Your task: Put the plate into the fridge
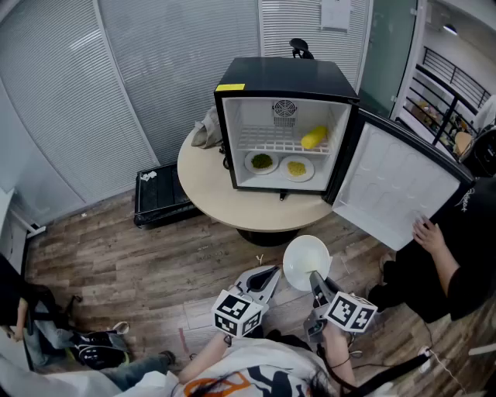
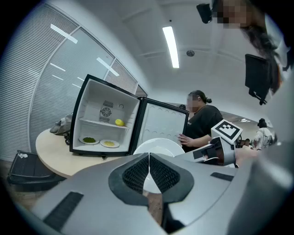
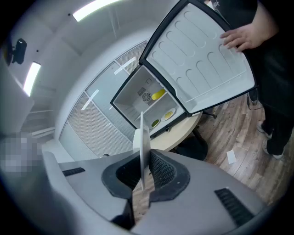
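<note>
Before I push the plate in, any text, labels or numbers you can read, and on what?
Nothing legible.
Yellow sticker on the fridge top edge: too small to read.
Paper sheet on the far wall: too blurred.
White print on the bystander's sleeve: too small.
Marker cube: square patterns only, no letters.

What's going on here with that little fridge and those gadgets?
Someone works two hand-held grippers. The right gripper is clamped on the rim of a round white plate, held in the air short of the round beige table. The left gripper is shut and empty. The small black fridge on that table stands open, a second person's hand on its white door. The plate is not inside yet.
</note>
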The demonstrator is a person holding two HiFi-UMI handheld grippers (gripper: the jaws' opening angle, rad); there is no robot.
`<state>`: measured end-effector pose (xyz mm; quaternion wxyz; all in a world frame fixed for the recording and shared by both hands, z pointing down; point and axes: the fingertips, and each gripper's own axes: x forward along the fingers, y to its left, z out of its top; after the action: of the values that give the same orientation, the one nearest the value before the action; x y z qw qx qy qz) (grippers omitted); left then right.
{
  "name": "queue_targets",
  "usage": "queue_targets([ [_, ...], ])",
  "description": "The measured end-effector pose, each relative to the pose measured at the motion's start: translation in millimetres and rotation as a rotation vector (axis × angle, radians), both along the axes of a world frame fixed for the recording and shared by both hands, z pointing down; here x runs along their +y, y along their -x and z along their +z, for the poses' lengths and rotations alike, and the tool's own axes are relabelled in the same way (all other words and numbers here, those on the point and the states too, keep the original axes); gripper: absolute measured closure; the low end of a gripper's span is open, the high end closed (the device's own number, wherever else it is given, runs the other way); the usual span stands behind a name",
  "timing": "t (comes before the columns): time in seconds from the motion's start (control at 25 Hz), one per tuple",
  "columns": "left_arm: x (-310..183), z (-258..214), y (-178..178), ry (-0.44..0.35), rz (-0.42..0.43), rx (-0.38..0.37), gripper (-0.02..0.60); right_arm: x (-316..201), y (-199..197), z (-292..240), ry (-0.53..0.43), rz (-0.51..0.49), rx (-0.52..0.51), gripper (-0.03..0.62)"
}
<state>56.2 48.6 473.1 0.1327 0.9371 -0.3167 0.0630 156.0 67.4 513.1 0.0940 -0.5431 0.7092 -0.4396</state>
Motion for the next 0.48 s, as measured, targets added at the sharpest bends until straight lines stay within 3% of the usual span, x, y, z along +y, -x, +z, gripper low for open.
queue_targets([
  [0.28, -4.1, 3.0, -10.3, 0.005, 0.001, -0.017, 0.568, -7.0, -15.4, -6.1, -0.017, 0.034, -0.010, 0.560],
  [0.48, -4.5, 6.7, -11.2, 0.028, -0.007, -0.020, 0.568, -4.1, -11.8, -0.6, 0.000, 0.005, -0.013, 0.560],
])
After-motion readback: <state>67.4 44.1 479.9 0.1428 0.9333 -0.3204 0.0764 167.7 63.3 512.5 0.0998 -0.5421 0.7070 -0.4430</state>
